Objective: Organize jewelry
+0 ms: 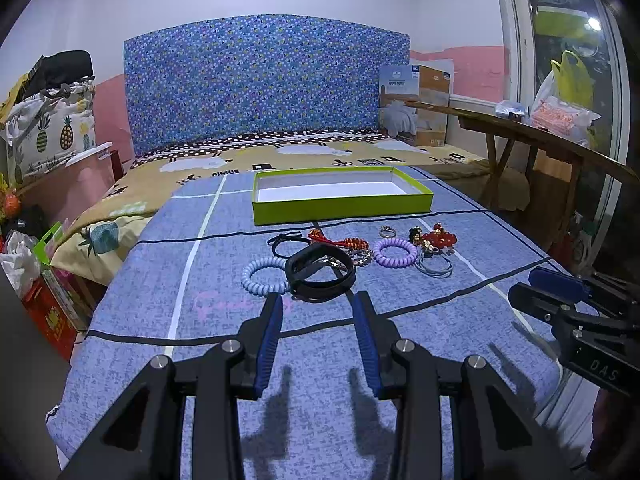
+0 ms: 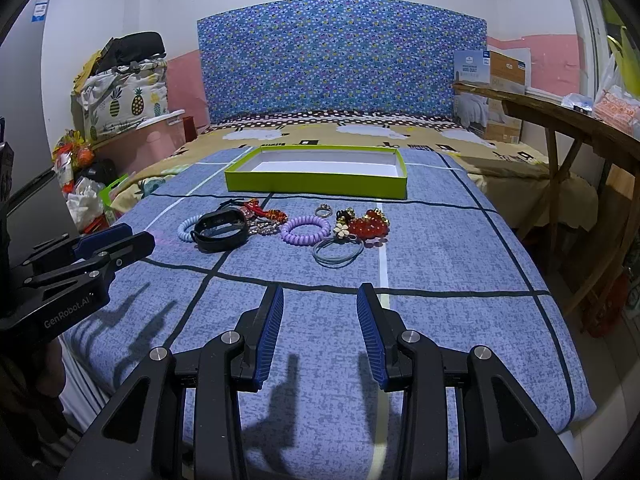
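Note:
Several pieces of jewelry lie in a row on the blue bedspread: a black wristband (image 1: 320, 274) (image 2: 221, 229), a pale blue coil bracelet (image 1: 262, 276) (image 2: 187, 229), a purple coil bracelet (image 1: 395, 251) (image 2: 306, 230), a red bead cluster (image 1: 439, 239) (image 2: 370, 224), a small ring (image 1: 387, 233) (image 2: 323, 211) and grey hair ties (image 1: 434, 267) (image 2: 338, 251). An open lime-green box (image 1: 342, 205) (image 2: 316, 186) sits behind them. My left gripper (image 1: 319, 302) is open just in front of the wristband. My right gripper (image 2: 320, 298) is open, short of the hair ties.
A patterned headboard (image 1: 256, 84) stands behind the bed. A wooden bench (image 1: 532, 132) (image 2: 568, 120) runs along the right side. Bags and boxes (image 1: 44, 128) pile up on the left. The bed edge drops off at left and right.

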`<state>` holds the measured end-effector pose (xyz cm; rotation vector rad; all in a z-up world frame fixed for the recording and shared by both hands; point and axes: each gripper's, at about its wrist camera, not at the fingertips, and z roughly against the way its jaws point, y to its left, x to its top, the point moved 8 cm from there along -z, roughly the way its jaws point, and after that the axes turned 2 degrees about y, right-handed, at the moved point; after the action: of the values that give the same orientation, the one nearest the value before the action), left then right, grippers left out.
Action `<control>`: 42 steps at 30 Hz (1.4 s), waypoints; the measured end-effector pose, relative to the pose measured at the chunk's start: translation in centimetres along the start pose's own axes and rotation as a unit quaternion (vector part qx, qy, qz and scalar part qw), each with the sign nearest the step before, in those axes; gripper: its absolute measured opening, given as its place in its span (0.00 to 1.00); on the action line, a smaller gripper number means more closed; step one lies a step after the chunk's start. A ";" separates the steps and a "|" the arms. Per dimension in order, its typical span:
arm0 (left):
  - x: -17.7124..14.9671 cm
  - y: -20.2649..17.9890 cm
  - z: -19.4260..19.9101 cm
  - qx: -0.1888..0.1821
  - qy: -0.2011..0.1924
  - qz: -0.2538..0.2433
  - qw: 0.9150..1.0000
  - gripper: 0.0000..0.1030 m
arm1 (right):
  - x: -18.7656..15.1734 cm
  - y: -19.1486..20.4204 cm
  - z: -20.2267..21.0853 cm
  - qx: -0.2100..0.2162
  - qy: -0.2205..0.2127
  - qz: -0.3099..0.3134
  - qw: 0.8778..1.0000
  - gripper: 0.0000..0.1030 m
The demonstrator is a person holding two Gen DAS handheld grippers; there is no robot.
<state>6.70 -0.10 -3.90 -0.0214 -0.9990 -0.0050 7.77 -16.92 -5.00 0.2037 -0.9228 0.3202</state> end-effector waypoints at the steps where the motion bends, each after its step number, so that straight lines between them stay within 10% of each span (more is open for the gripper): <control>1: 0.0 0.0 0.0 0.000 0.000 0.001 1.000 0.37 | 0.0 0.0 0.0 0.000 0.000 0.000 1.000 0.38; 42: -0.3 0.2 -0.1 -0.006 0.011 0.007 1.000 0.37 | 0.1 0.4 0.1 -0.001 0.001 0.002 1.000 0.38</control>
<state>6.60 0.11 -4.20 -0.0402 -0.9774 0.0012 7.55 -16.53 -4.84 0.2003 -0.9223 0.3232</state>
